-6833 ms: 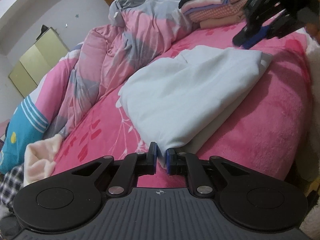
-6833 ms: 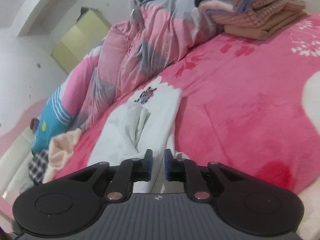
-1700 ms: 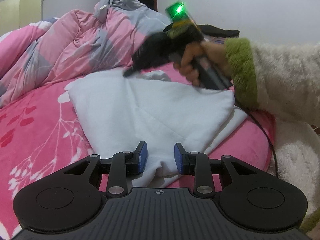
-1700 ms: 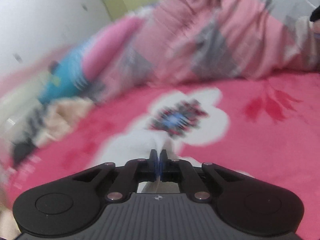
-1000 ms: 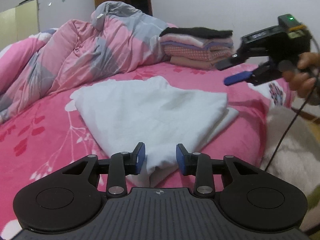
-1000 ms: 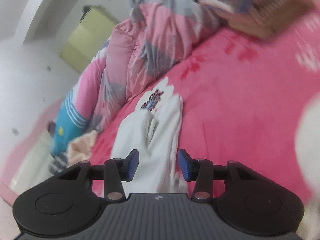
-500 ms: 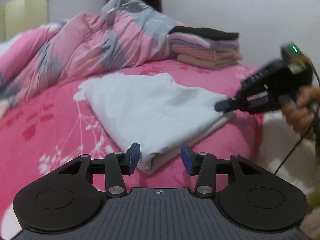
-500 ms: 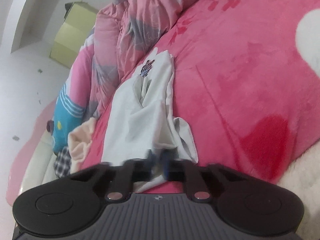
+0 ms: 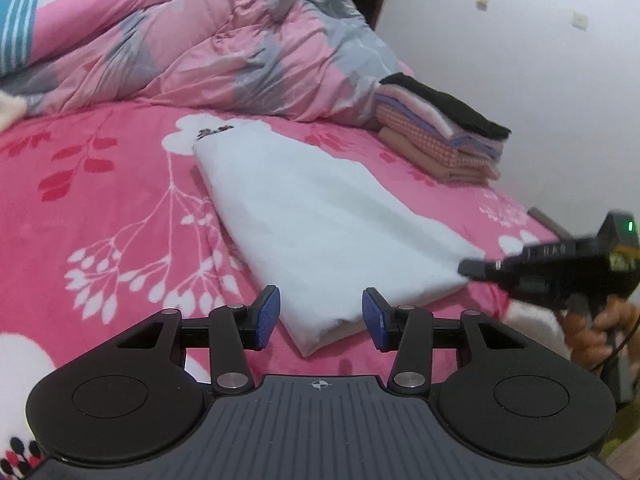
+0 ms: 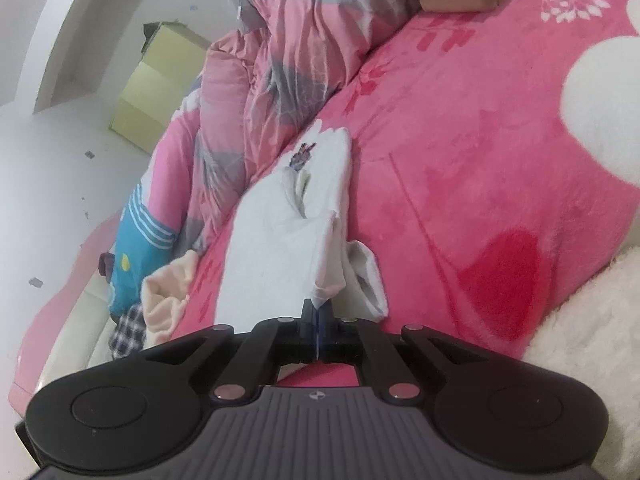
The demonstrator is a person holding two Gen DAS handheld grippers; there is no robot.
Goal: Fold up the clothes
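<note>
A pale white garment (image 9: pixel 320 216) lies folded into a long strip on the pink floral bed cover (image 9: pixel 120 184). My left gripper (image 9: pixel 320 322) is open, its blue pads on either side of the garment's near corner without touching it. At the right edge of the left wrist view my right gripper (image 9: pixel 470 269) pinches the garment's right corner, held by a hand (image 9: pixel 600 328). In the right wrist view the right gripper (image 10: pixel 317 312) is shut on the near corner of the white garment (image 10: pixel 280 248), which stretches away from it.
A stack of folded clothes (image 9: pixel 436 136) sits at the far right of the bed by the wall. A rumpled pink and grey quilt (image 9: pixel 224 48) fills the back. Loose clothes (image 10: pixel 160 300) lie at the bed's left edge. A fluffy white sleeve (image 10: pixel 592 340) is at right.
My left gripper opened wider and drew back slightly from the garment's corner. My right gripper came down from the air and shut on the garment's right corner.
</note>
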